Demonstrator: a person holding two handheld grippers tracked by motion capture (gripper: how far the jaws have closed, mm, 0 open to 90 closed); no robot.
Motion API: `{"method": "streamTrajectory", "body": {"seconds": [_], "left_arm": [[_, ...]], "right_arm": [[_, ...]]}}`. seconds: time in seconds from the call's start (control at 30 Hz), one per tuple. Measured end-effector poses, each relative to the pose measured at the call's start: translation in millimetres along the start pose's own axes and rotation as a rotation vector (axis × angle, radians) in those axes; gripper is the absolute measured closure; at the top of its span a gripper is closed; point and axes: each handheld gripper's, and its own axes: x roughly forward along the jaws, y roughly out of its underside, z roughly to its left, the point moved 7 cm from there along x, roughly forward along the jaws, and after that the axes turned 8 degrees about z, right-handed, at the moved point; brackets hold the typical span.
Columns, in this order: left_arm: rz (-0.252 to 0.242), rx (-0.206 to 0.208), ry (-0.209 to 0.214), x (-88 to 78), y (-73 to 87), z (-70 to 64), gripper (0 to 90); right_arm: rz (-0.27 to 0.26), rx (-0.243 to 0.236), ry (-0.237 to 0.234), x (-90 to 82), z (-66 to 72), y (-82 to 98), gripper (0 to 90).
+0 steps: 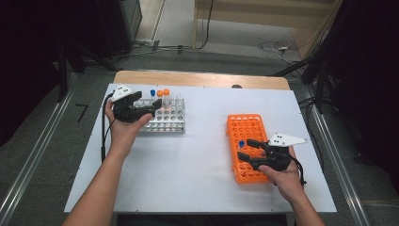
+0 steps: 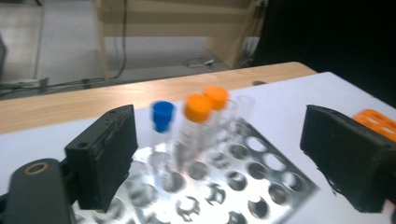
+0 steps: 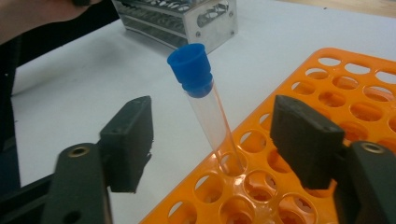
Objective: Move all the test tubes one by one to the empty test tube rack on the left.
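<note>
A clear tube with a blue cap [image 3: 196,70] stands tilted in a hole near the left edge of the orange rack [image 3: 355,93]. My right gripper [image 3: 212,140] is open, one jaw on each side of this tube [image 1: 241,144] with a gap to both. My left gripper [image 2: 224,140] is open at the steel rack [image 2: 261,186], its jaws wide with nothing between them. Just beyond them stand a blue-capped tube [image 2: 162,114] and two orange-capped tubes [image 2: 198,108] in that rack. From above, the left gripper [image 1: 153,107] sits at the steel rack's [image 1: 169,120] left end and the right gripper [image 1: 244,148] over the orange rack's [image 1: 244,127] near part.
Both racks rest on a white table [image 1: 197,155], the steel one at the back left, the orange one at the right. A wooden strip [image 1: 202,79] runs along the far edge. Most holes in both racks hold nothing. Cables trail from both grippers.
</note>
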Motion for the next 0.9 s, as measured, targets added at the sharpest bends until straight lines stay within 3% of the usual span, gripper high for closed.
{"method": "streamTrajectory", "body": {"seconds": [0.23, 0.4, 0.57, 0.73, 0.9], "left_arm": [[0.005, 0.053, 0.088, -14.6, 14.7, -39.8, 2.8], [-0.001, 0.073, 0.131, -24.8, 22.8, -65.8, 1.0], [0.012, 0.104, 0.172, -28.4, 32.7, -91.7, 0.9], [0.034, 0.134, 0.205, -29.2, 37.0, -113.6, 0.9], [0.054, 0.159, 0.244, -26.3, 41.0, -130.7, 1.3]], "right_arm": [[0.072, -0.011, 0.075, 15.2, -1.5, 0.4, 43.6], [0.100, -0.010, 0.105, 18.6, -2.3, 0.7, 47.6], [0.129, 0.010, 0.149, 20.8, -4.5, 2.7, 57.2], [0.126, 0.006, 0.171, 20.8, -4.8, 3.9, 73.7], [0.085, -0.002, 0.176, 15.9, -4.7, 2.2, 74.5]]}}
